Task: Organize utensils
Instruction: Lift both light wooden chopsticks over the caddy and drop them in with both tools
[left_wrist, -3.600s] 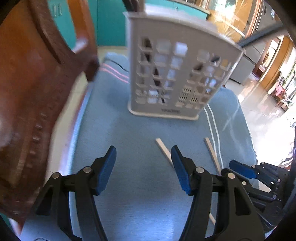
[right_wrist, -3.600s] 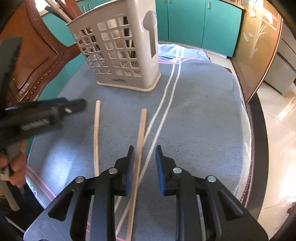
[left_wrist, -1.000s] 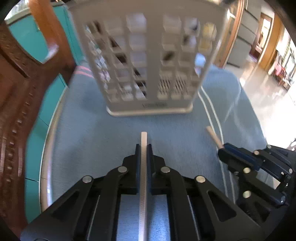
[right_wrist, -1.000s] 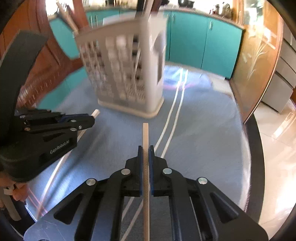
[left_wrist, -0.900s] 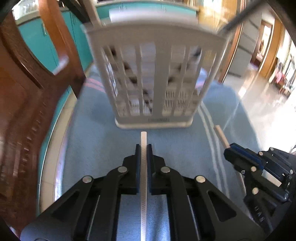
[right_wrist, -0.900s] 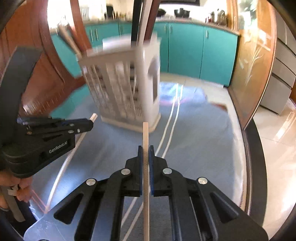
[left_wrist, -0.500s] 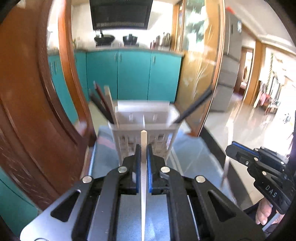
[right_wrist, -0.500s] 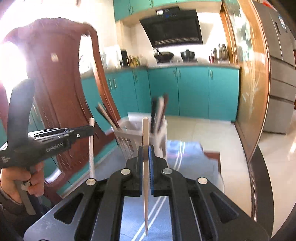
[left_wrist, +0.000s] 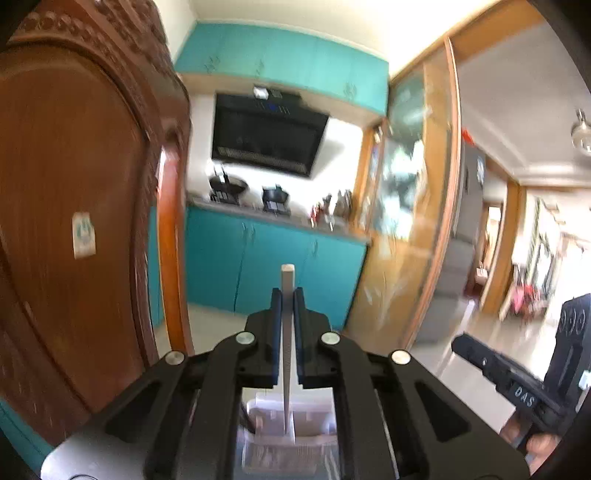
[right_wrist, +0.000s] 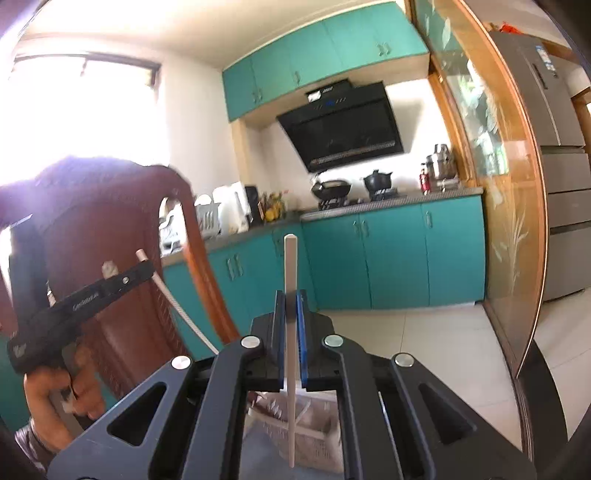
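Note:
My left gripper is shut on a pale chopstick that stands upright between the blue pads, its lower end hanging over the white slotted utensil basket seen below through the gripper frame. My right gripper is shut on a second pale chopstick, also upright, with its lower tip above the basket. The right wrist view shows the left gripper at the left with its chopstick slanting down. The right gripper's body shows at the right edge of the left wrist view.
A carved wooden chair back rises close on the left. Teal kitchen cabinets, a black range hood and a wood-framed glass partition lie beyond. A person's hand grips the left tool's handle.
Both grippers have risen steeply from the blue tablecloth with a chopstick each and tilted up to level. The basket has dropped from the middle of the views to beneath the grippers.

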